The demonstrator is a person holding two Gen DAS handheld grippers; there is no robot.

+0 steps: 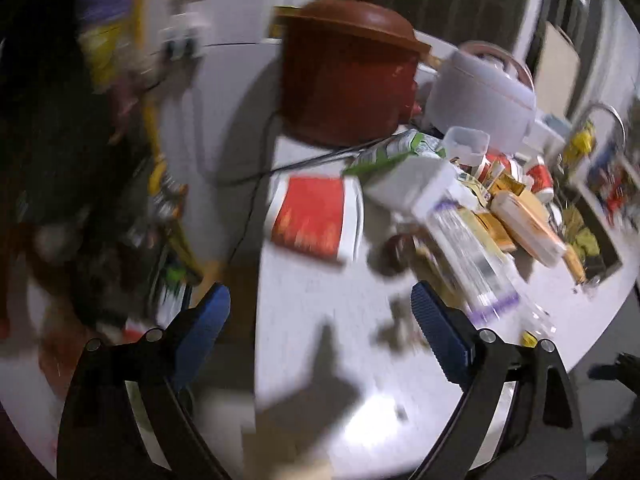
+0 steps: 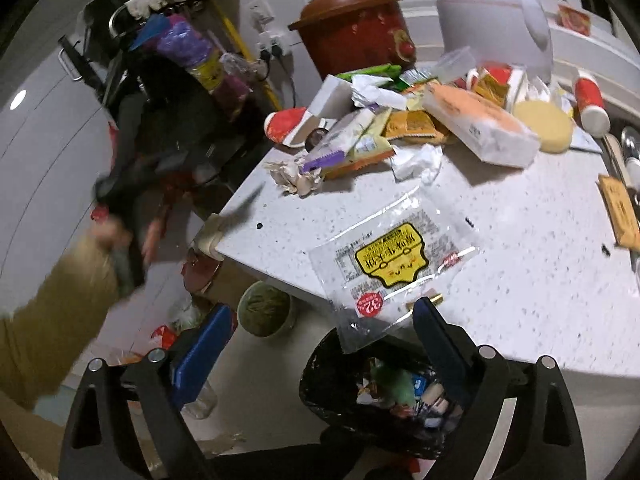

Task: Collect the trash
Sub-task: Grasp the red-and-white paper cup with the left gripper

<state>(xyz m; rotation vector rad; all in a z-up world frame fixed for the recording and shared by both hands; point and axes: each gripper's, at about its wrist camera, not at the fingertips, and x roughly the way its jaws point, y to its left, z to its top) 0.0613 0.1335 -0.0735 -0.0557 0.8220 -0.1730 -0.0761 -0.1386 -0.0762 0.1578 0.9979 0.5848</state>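
A clear plastic wrapper with a yellow label [image 2: 392, 264] lies on the white counter [image 2: 520, 280], its lower corner hanging past the edge above a black-lined trash bin [image 2: 380, 396] that holds scraps. My right gripper [image 2: 320, 344] hovers above the bin, open, and its blue pads [image 2: 204, 352] grip nothing. Further back sits a heap of wrappers, with an orange tissue pack [image 2: 476, 128] and crumpled paper [image 2: 296, 176]. In the blurred left wrist view my left gripper [image 1: 320, 320] is open and empty over the counter [image 1: 320, 380], short of a red packet [image 1: 312, 216] and a clear purple-banded package [image 1: 468, 256].
A red lidded pot [image 2: 352, 28] and a white rice cooker [image 2: 492, 12] stand at the counter's back, with a red-and-white bottle [image 2: 590, 100] to the right. A tan sleeve [image 2: 60, 312] reaches in at left. A green bowl [image 2: 266, 312] and clutter sit on the floor beside the counter.
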